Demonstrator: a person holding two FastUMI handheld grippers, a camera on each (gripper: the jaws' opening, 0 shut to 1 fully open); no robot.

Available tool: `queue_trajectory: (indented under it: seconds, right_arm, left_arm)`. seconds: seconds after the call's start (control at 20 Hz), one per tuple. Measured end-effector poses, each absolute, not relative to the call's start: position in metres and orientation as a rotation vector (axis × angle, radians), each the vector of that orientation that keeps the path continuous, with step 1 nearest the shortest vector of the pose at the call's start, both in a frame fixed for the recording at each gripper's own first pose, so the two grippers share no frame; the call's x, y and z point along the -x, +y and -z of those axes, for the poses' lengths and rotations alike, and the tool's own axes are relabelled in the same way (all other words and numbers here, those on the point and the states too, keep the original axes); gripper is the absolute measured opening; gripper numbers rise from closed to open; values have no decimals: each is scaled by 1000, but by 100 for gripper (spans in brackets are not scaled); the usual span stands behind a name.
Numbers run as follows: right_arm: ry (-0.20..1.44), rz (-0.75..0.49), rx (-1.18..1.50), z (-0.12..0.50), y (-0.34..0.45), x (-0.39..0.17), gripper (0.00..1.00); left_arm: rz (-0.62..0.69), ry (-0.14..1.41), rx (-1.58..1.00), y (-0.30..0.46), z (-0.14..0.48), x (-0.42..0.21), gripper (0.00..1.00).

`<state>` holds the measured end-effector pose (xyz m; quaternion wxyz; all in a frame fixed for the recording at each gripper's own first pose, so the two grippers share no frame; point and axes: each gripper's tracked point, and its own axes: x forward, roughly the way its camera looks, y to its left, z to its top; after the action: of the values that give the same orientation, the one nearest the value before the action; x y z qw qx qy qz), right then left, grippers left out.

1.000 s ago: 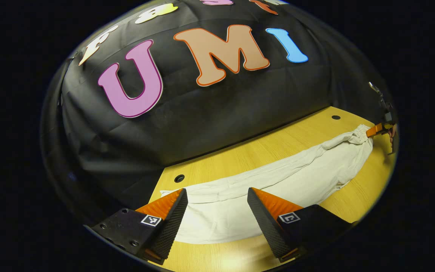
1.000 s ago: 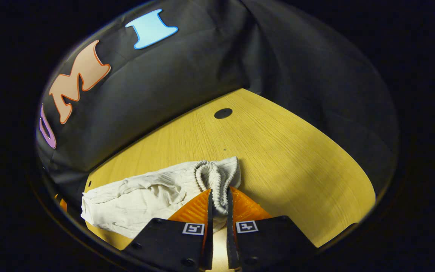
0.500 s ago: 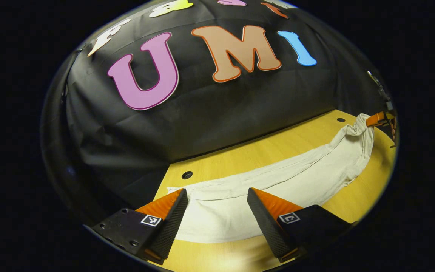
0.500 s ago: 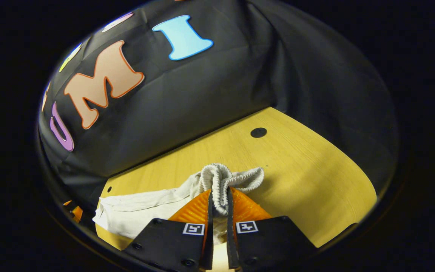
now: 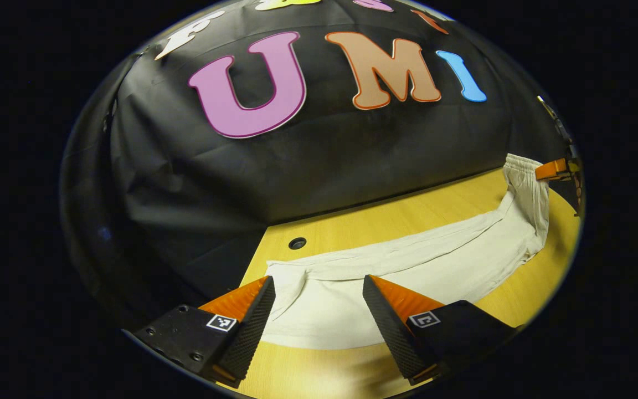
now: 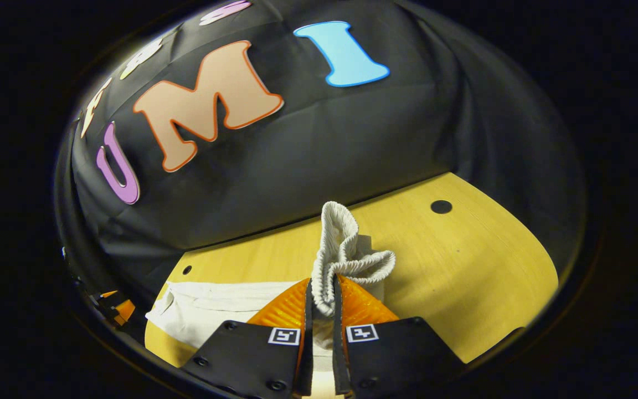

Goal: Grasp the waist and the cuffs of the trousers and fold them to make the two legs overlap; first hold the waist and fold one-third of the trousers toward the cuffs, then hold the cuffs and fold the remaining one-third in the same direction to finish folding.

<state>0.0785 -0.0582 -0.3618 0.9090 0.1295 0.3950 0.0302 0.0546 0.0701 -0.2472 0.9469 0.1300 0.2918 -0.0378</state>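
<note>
white trousers on table; right tongs clamp waistband, left tongs spread apart over cuffs.

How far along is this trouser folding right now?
Early on. The trousers lie stretched in a narrow band along the table, so the legs look already overlapped. In hand: the right gripper is shut on the waist, raised off the wood. The left gripper hangs open over the cuffs. Both one-third folds are left.
</note>
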Motion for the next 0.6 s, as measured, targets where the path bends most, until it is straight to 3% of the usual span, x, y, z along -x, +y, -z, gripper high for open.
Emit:
queue_trajectory:
  seconds: [0.6]
  right_arm:
    - [860, -225, -251, 370, 85, -65, 16]
  left_arm:
    - [12, 631, -232, 154, 259, -32, 97]
